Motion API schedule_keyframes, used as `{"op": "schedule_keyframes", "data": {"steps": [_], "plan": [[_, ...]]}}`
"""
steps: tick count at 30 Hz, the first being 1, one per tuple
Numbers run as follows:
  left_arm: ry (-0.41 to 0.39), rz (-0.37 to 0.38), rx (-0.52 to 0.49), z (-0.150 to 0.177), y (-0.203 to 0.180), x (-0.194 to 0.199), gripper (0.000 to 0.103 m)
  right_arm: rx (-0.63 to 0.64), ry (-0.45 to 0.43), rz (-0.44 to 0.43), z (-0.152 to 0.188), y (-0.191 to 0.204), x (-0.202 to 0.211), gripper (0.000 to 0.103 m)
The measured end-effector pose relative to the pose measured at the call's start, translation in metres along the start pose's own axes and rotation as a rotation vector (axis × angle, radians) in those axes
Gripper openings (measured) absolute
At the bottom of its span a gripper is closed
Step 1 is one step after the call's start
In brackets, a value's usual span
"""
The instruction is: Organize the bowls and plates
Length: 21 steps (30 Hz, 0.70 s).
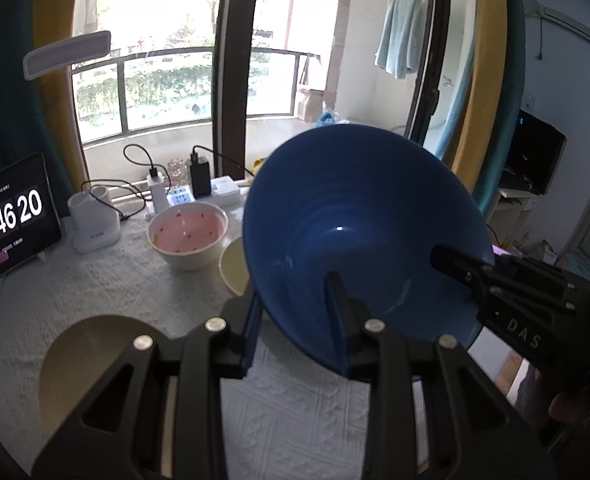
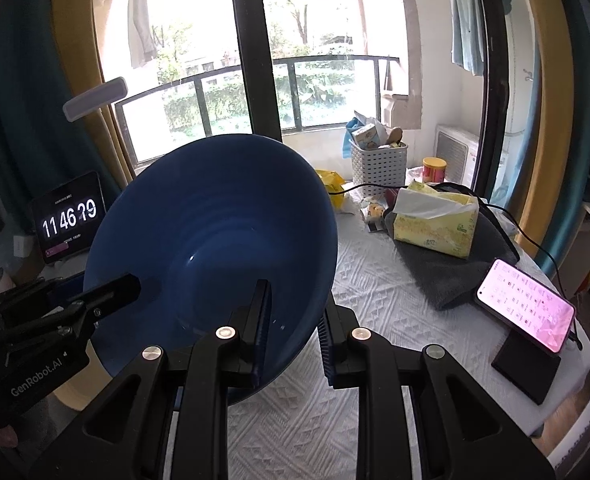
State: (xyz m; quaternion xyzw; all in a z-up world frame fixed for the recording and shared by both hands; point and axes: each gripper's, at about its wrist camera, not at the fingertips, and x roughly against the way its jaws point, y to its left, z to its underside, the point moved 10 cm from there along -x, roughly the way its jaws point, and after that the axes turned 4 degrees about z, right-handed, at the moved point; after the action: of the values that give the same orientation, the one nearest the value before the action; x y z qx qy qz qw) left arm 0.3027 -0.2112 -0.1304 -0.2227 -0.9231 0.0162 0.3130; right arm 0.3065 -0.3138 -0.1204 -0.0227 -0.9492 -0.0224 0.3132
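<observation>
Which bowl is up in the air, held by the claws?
The big blue bowl. Both claws pinch its rim, left claw and right claw. The pink-inside bowl sits on the table.

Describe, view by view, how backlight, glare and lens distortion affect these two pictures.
Left wrist view: the window is overexposed, frames bow outward, a small highlight glints inside the blue bowl. Right wrist view: bright window, dim curved edges, the phone screen glows washed-out pink.
</observation>
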Motion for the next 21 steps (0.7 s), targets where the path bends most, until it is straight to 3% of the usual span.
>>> {"op": "schedule_keyframes", "data": {"steps": [21], "plan": [[0.141, 0.004, 0.054, 0.073, 0.017, 0.004, 0.031, 0.012, 0.191, -0.006, 0.074, 0.025, -0.012, 0.024]]}}
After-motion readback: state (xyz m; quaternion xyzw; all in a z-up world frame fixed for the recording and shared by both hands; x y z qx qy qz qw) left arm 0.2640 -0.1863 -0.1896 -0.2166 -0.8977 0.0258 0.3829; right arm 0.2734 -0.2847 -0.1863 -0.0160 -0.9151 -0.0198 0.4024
